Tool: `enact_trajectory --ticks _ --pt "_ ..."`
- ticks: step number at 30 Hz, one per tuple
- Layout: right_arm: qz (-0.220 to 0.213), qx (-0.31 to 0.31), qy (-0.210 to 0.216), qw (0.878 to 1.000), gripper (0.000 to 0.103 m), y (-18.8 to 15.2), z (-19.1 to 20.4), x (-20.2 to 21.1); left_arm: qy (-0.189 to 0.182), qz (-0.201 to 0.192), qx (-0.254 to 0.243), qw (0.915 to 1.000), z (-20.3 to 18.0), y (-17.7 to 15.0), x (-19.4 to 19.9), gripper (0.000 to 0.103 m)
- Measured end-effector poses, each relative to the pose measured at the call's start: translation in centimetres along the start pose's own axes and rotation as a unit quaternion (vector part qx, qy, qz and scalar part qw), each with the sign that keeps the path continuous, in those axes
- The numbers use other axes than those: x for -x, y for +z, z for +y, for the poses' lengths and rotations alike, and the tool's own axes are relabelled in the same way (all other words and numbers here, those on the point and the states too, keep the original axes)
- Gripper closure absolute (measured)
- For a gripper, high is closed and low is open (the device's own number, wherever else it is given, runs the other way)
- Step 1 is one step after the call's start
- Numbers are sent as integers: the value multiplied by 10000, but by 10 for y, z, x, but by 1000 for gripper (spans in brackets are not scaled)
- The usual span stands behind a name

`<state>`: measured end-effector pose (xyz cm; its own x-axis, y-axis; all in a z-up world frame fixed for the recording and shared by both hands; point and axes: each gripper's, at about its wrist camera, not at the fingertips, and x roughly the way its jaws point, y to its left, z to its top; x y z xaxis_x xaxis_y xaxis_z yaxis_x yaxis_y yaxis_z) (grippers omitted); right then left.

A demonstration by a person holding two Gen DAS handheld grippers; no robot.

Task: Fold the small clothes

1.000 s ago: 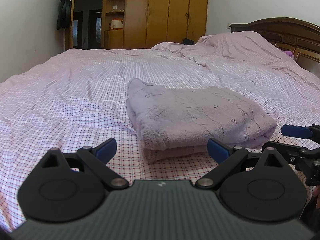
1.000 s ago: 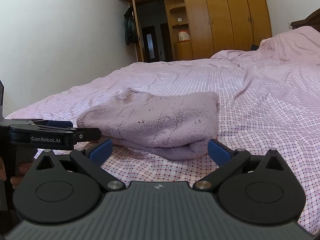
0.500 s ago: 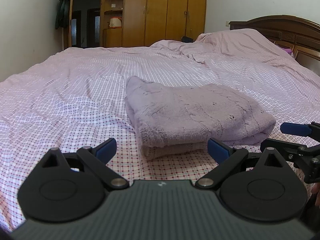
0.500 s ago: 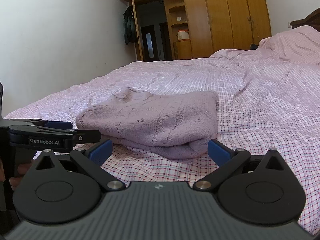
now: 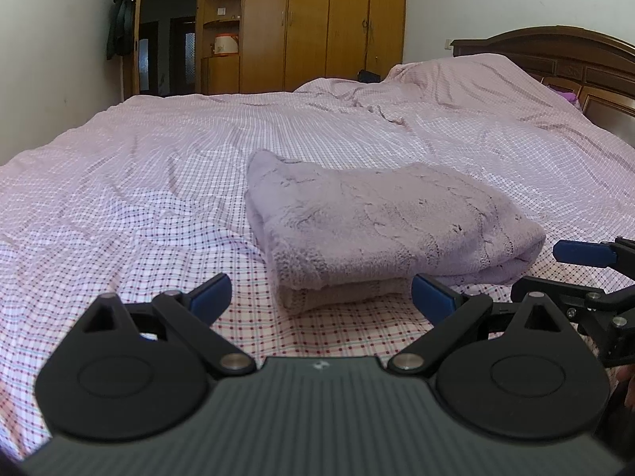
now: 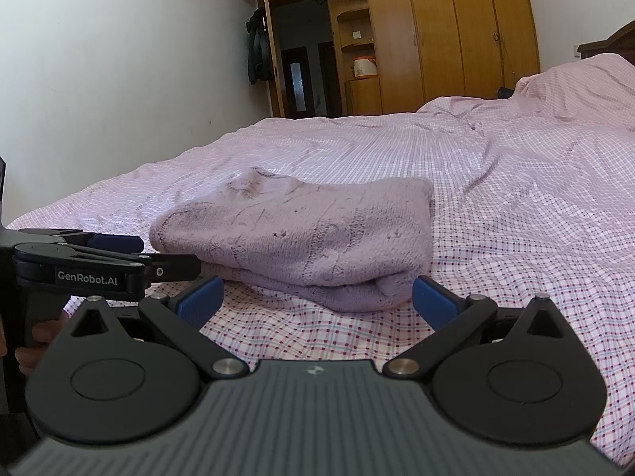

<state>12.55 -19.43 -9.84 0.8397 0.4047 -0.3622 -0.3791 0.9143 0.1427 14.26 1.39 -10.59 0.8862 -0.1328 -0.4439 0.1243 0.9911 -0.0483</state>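
Change since earlier frames: both grippers drawn back very slightly from the garment; otherwise nothing has shifted.

Item: lilac knit sweater (image 5: 381, 230), folded into a thick rectangle, lying on the bed (image 5: 139, 182) with its pink checked cover, just ahead of both grippers.

Left gripper (image 5: 321, 295): blue-padded fingers spread wide, empty, clear of the sweater's near edge.

Right gripper (image 6: 317, 295): fingers likewise spread wide, empty, close to the folded edge without touching.

Background: wooden wardrobe (image 5: 325, 23), dark headboard (image 5: 555, 55), white wall (image 6: 119, 59).
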Motion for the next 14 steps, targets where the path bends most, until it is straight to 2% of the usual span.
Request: enact_trajectory --ticks 14 --pt "25 17 9 10000 0 -1 0 0 1 -7 -35 10000 -1 -1 1 4"
